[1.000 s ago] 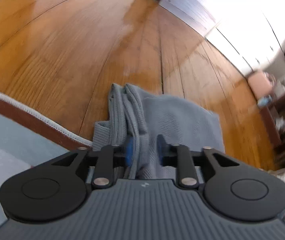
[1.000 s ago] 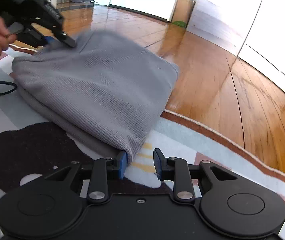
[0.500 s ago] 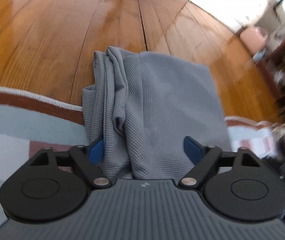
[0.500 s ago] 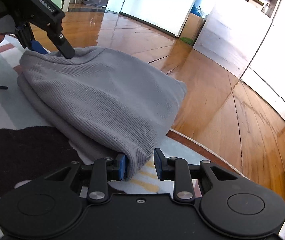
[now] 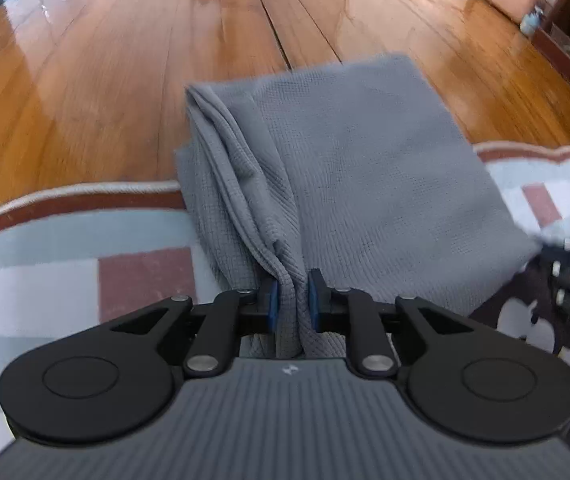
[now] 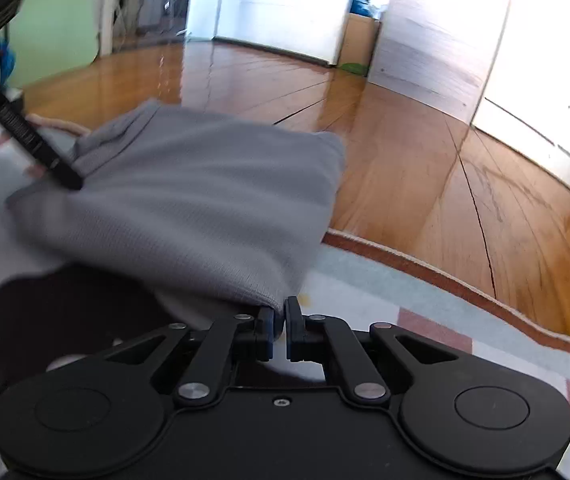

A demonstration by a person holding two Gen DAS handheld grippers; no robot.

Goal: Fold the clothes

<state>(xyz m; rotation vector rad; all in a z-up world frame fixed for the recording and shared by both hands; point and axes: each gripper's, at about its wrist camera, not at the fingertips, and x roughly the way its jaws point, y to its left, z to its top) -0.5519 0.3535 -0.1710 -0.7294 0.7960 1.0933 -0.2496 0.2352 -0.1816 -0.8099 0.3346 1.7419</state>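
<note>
Left tongs (image 5: 293, 300), jaws easing apart, pinch bunched sweater (image 5: 345, 160) folds at six o'clock; right tongs (image 6: 280, 322) clamp a corner (barely), which could slip out.

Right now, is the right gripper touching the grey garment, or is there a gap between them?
Touching. In the right wrist view, the right gripper is shut on the near corner of the grey garment; the cloth's edge runs between the blue pads.
</note>
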